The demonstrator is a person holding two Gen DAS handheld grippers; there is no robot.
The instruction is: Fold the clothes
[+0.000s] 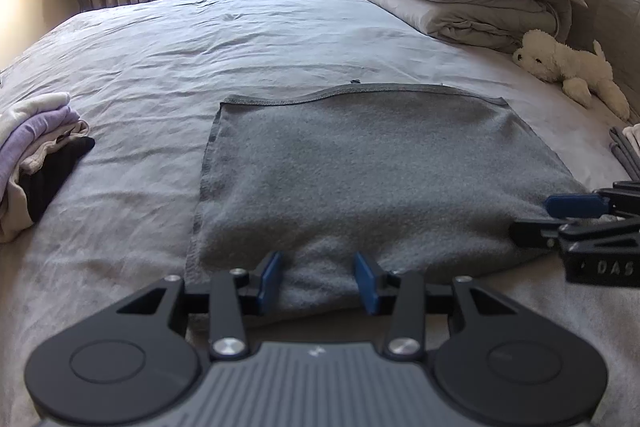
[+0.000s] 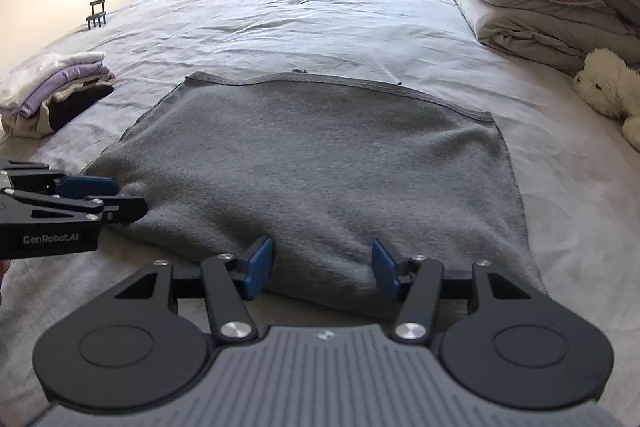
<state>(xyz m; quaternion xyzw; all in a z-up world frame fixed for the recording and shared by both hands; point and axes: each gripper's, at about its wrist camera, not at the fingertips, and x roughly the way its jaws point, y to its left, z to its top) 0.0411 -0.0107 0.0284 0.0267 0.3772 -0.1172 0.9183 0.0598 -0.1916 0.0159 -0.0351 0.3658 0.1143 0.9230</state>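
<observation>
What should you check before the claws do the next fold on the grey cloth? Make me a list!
1. Grey cloth lies flat on the bed: ok, folded fat edge nearest the claws.
2. Left claw at that near edge: ok, open, cloth between its fingers.
3. Right claw at the same edge: ok, open, cloth between its fingers.
4. Claws apart from each other: ok, side by side.
5. Bed beyond the cloth free for folding: ok, clothes pile and toy dog sit off to the sides.
6. Layers underneath lined up: cannot tell.
</observation>
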